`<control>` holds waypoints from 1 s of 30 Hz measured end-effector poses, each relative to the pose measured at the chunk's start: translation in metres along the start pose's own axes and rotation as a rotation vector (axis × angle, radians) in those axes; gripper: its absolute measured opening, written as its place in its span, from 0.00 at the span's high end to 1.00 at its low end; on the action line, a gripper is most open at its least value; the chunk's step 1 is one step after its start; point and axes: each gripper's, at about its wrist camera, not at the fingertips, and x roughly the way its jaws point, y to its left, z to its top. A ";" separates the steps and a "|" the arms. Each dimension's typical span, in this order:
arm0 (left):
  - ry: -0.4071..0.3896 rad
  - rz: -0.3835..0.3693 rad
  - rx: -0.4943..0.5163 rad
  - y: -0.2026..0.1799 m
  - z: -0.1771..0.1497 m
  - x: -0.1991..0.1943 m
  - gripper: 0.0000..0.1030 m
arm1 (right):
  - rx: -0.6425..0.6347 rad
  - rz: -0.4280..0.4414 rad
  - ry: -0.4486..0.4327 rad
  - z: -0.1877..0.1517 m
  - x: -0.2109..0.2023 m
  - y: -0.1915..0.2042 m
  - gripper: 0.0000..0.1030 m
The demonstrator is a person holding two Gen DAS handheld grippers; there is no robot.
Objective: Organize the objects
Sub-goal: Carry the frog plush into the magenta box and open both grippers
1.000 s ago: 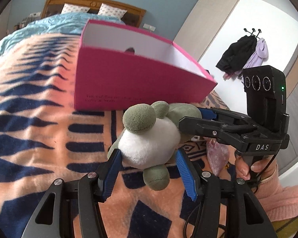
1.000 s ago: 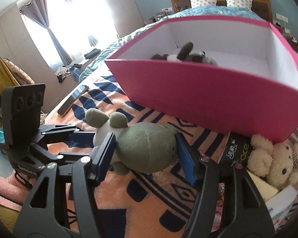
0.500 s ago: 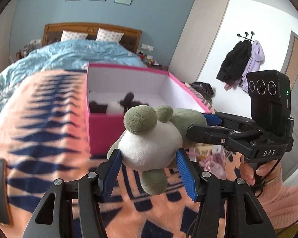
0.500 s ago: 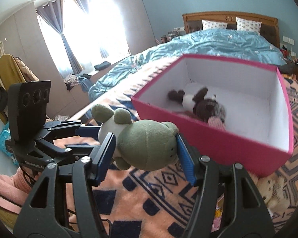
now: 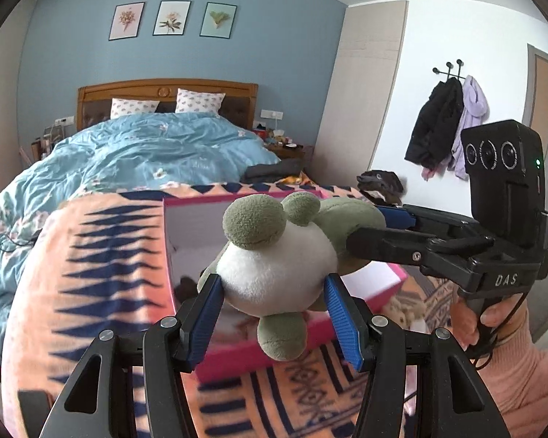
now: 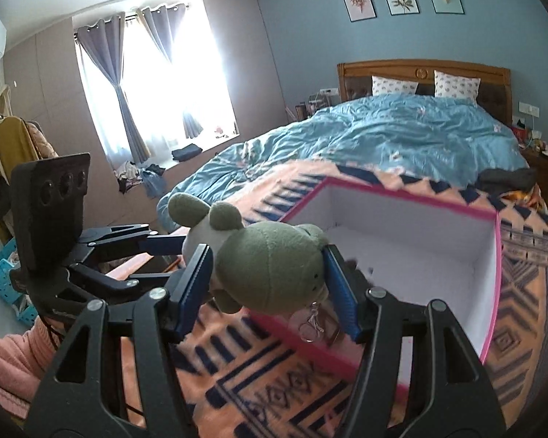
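A green plush frog (image 5: 277, 266) with a white belly is held in the air by both grippers. My left gripper (image 5: 274, 314) is shut on its white belly. My right gripper (image 6: 268, 284) is shut on its green body (image 6: 270, 270); it also shows in the left wrist view (image 5: 380, 226) coming in from the right. Below and behind the frog stands an open pink box (image 6: 493, 273) with white inside walls (image 5: 190, 226). A dark plush toy (image 5: 186, 286) lies inside, mostly hidden.
The box sits on an orange blanket with navy patterns (image 5: 102, 255) on the bed. A blue duvet (image 6: 402, 135) covers the far part. A beige teddy (image 5: 402, 308) lies right of the box. Coats (image 5: 442, 124) hang on the right wall.
Both grippers have lifted the frog from the blanket up to above the box's near rim. The box now appears lower and farther in both views.
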 end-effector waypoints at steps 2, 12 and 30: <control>0.006 -0.002 -0.002 0.004 0.008 0.008 0.45 | 0.001 -0.005 -0.004 0.008 0.004 -0.007 0.38; 0.077 0.024 0.002 0.019 0.037 0.061 0.45 | 0.076 -0.040 0.032 0.027 0.038 -0.054 0.38; 0.267 0.098 -0.052 0.058 0.042 0.142 0.43 | 0.162 -0.121 0.202 0.031 0.119 -0.102 0.37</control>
